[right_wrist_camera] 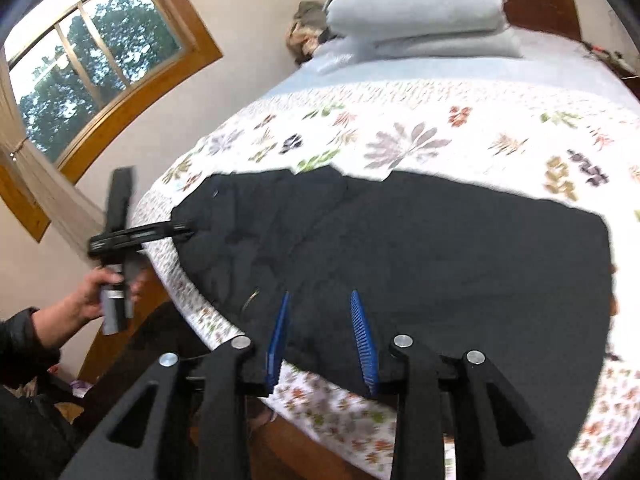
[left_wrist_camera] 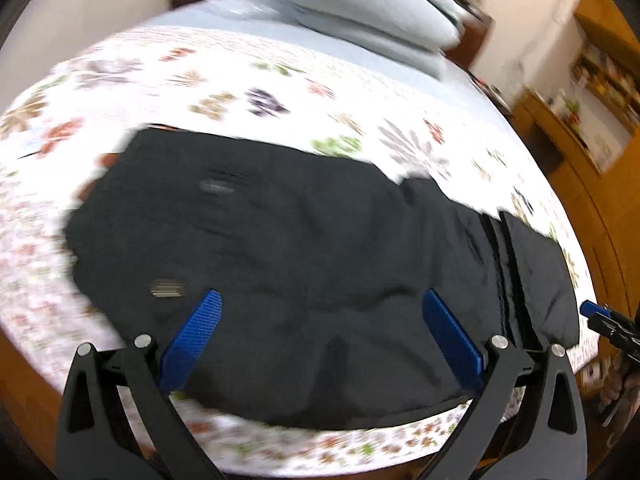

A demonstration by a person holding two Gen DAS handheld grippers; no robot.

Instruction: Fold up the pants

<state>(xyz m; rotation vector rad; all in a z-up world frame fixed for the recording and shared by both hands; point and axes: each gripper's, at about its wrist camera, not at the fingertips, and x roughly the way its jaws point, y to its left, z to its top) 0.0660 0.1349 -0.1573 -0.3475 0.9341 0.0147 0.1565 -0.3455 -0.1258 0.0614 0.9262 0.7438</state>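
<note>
Black pants [left_wrist_camera: 304, 264] lie flat across the floral bedspread [left_wrist_camera: 240, 80], folded lengthwise, waist to the left and leg ends to the right. My left gripper [left_wrist_camera: 320, 300] is open wide above the pants' near edge, blue pads [left_wrist_camera: 196, 336] apart, holding nothing. In the right wrist view the pants [right_wrist_camera: 440, 256] fill the middle. My right gripper [right_wrist_camera: 320, 300] hovers open over their near edge, empty. The left gripper shows there too [right_wrist_camera: 176, 230], at the pants' left end, held by a hand. The right gripper's tip [left_wrist_camera: 592, 310] shows at the right edge of the left wrist view.
Grey pillows [left_wrist_camera: 372, 12] are stacked at the head of the bed. A wooden bed frame [right_wrist_camera: 132, 328] runs along the near side. Wooden shelves [left_wrist_camera: 580, 128] stand on the right and a window [right_wrist_camera: 92, 52] on the left wall.
</note>
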